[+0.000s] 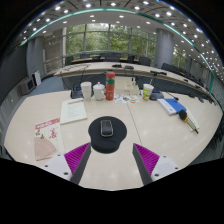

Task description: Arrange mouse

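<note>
Gripper held above a pale table, its two fingers spread apart with nothing between them (magenta pads face inward). A dark mouse lies on a round black mat just ahead of the fingertips, untouched. Left of the mat: a booklet and a white sheet. Beyond the mat: white cups, a red-and-green can and a blue book. Chairs and windows fill the background.
</note>
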Available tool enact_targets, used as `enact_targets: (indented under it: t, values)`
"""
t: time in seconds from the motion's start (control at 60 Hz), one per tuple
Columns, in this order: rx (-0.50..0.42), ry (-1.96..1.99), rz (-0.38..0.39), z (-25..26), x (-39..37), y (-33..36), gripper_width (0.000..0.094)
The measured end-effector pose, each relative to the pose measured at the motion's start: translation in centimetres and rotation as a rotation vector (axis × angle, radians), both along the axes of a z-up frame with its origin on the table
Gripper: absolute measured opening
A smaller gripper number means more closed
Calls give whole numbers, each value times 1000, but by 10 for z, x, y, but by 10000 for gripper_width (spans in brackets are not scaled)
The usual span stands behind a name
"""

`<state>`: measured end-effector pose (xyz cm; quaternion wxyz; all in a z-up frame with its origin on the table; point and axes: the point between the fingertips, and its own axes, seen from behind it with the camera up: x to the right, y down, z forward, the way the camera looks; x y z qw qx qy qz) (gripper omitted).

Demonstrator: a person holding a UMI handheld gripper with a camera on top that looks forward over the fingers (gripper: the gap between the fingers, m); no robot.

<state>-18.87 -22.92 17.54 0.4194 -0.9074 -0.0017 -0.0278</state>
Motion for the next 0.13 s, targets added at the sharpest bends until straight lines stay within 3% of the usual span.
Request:
enact_targets:
  t: [0.133]
  values:
    - [12,28,-4,7,-7,4,849]
